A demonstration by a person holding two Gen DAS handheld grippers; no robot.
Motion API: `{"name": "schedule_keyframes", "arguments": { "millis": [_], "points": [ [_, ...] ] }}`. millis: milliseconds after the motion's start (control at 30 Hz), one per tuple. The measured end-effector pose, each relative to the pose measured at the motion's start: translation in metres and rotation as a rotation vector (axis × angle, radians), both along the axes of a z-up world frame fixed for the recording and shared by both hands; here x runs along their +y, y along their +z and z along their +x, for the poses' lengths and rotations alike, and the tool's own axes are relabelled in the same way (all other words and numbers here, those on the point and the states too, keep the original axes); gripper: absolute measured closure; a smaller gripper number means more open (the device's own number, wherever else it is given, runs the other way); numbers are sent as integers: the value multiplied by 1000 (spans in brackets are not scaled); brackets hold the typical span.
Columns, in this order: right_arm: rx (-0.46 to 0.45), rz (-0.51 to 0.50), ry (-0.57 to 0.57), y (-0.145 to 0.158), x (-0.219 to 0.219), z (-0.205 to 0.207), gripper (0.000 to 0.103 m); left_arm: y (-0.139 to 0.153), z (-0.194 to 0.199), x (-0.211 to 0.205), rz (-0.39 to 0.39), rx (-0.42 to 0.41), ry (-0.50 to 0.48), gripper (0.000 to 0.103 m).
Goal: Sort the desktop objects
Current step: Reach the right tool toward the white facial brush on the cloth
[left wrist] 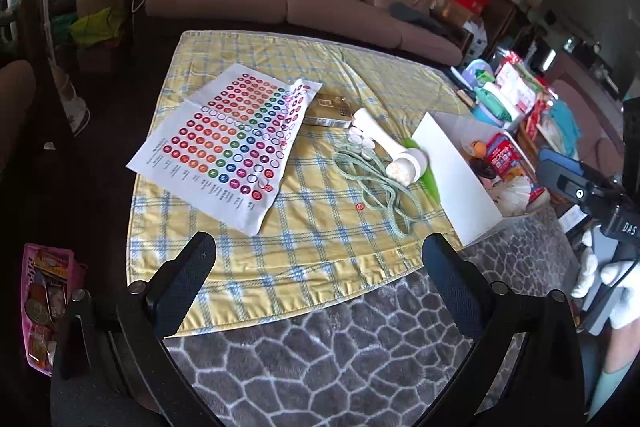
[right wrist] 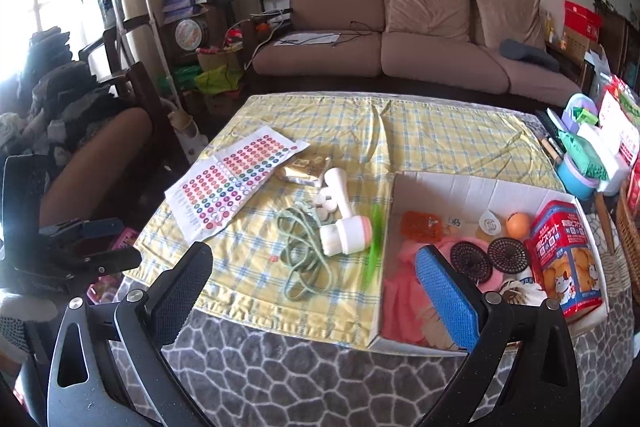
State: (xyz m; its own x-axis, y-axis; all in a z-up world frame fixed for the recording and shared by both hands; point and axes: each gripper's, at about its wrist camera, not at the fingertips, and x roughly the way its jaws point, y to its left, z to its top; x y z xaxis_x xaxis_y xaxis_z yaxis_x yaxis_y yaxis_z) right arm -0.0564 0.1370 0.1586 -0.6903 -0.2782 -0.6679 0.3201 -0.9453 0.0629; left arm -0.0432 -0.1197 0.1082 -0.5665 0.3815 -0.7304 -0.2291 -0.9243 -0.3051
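Note:
On the yellow checked cloth (left wrist: 312, 227) (right wrist: 440, 143) lie a sticker sheet (left wrist: 224, 143) (right wrist: 228, 183), a gold packet (left wrist: 326, 111) (right wrist: 306, 169), a white brush tool (left wrist: 394, 151) (right wrist: 340, 215), a green cord (left wrist: 376, 191) (right wrist: 304, 259) and a green feathery strip (right wrist: 374, 247). A white cardboard box (left wrist: 452, 175) (right wrist: 440, 187) at the right holds a biscuit pack (right wrist: 566, 259), an orange ball (right wrist: 518, 225), black discs and pink cloth. My left gripper (left wrist: 320, 255) hovers open near the cloth's front edge. My right gripper (right wrist: 316, 271) is open too, its right finger over the box.
A brown sofa (right wrist: 400, 39) stands behind the table. Containers and packets (left wrist: 504, 91) crowd the right side. A pink basket (left wrist: 44, 303) sits low at the left. Grey patterned cover (left wrist: 340, 347) lies in front of the cloth. A gloved hand (left wrist: 616, 287) holds the other gripper.

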Motion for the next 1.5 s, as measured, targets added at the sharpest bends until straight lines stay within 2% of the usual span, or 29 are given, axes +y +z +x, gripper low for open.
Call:
{"name": "schedule_keyframes", "arguments": {
  "millis": [267,500,567,733,800,867,900,933,967,1000,1033,1100,1167,1333,1500],
  "points": [
    [26,48,44,6,-29,12,0,0,7,-23,9,6,29,0],
    [-1,47,24,14,-17,-21,1,-5,-9,-28,-7,14,26,0],
    [-14,69,7,18,-15,-37,3,-9,-20,-26,12,1,23,0],
    [-64,127,28,17,-27,-76,23,-14,-49,-12,-6,-11,-12,0],
    [-84,157,45,12,-36,-93,23,-16,-57,-6,-8,-11,-21,0],
    [-104,189,65,4,-46,-111,26,-19,-64,-1,8,-9,-33,0],
    [-120,198,73,0,-50,-119,30,-21,-66,1,15,-9,-35,0],
    [-138,205,83,-5,-53,-128,40,-25,-68,3,27,-11,-41,0],
    [-161,210,94,-11,-57,-137,45,-28,-69,4,35,-15,-46,0],
    [-185,217,102,-18,-62,-146,56,-32,-71,4,40,-21,-52,0],
    [-207,229,105,-26,-66,-156,61,-36,-72,5,45,-33,-56,0],
    [-235,273,104,-41,-72,-170,61,-42,-75,4,66,-73,-58,0],
    [-260,341,93,-59,-78,-185,61,-40,-76,5,103,-76,-76,0],
    [-291,490,66,-98,-83,-207,62,-38,-80,4,136,-83,-65,0],
    [-351,516,39,-128,-76,-221,62,-34,-82,5,136,-75,-61,0]
  ]
}}
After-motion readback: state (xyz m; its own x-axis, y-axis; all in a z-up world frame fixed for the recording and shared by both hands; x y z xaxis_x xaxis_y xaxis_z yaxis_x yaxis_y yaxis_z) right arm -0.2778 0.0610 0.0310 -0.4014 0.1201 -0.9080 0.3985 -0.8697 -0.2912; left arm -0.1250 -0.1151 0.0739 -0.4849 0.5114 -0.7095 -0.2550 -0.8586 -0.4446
